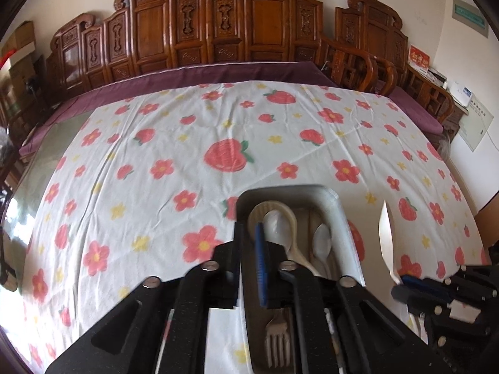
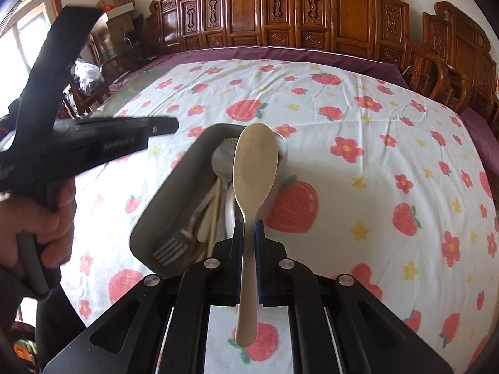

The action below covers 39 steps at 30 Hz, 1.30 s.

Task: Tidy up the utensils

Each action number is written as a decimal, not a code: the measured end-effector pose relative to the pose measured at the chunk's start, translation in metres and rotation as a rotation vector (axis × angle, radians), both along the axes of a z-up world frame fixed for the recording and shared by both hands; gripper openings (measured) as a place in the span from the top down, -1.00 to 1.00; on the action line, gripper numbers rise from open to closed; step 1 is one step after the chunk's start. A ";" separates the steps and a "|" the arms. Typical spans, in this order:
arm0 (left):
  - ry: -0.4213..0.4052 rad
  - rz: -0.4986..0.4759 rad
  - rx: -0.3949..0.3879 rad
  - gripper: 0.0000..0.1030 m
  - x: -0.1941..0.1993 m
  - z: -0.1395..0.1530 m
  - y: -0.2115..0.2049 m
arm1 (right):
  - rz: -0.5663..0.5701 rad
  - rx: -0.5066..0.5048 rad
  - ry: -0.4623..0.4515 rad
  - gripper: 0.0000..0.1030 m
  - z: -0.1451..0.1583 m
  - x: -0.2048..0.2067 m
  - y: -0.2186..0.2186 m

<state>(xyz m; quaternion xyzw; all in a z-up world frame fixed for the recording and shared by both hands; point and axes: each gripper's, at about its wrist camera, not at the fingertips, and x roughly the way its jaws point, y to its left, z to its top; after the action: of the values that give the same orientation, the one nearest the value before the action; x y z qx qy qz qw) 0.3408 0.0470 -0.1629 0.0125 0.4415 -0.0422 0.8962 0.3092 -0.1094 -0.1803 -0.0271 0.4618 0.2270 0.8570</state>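
A grey metal tray (image 1: 340, 215) holds several utensils: a beige spoon (image 1: 287, 215), a clear plastic spoon (image 1: 322, 240) and a fork (image 1: 276, 342). My left gripper (image 1: 249, 258) is shut on the tray's left wall and holds it. My right gripper (image 2: 249, 233) is shut on the handle of a beige rice spoon (image 2: 254, 168), bowl pointing forward, just right of the tray (image 2: 174, 184). In the right wrist view the tray holds a fork (image 2: 174, 244), a metal spoon (image 2: 223, 162) and pale handles. The right gripper also shows at the left wrist view's right edge (image 1: 414, 286).
A white cloth with strawberries and flowers (image 1: 218, 155) covers the table, over a purple edge (image 1: 218, 71). Carved wooden chairs (image 1: 218, 25) line the far side. My left hand and its gripper body (image 2: 62, 143) fill the left of the right wrist view.
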 end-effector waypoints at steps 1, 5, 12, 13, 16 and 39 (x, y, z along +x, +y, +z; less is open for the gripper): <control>0.003 0.005 -0.001 0.73 -0.004 -0.001 0.005 | 0.002 0.006 0.002 0.83 0.000 0.002 0.003; 0.015 0.024 0.001 0.72 -0.016 -0.004 0.023 | 0.003 0.035 0.016 0.83 -0.002 0.010 0.015; 0.030 0.058 0.000 0.71 -0.031 -0.008 0.050 | 0.015 0.055 0.043 0.83 -0.010 0.021 0.035; 0.030 0.061 -0.001 0.71 -0.033 -0.007 0.053 | 0.019 0.056 0.045 0.83 -0.011 0.022 0.039; 0.032 0.067 -0.002 0.71 -0.037 -0.007 0.059 | 0.027 0.054 0.054 0.83 -0.015 0.023 0.045; -0.004 0.055 -0.001 0.69 -0.070 0.016 0.038 | -0.016 0.068 -0.015 0.80 0.010 -0.016 0.007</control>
<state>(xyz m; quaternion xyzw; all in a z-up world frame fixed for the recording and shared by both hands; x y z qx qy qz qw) 0.2712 0.0848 -0.1470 -0.0001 0.4401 -0.0178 0.8978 0.2936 -0.1024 -0.1699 0.0043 0.4475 0.2354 0.8627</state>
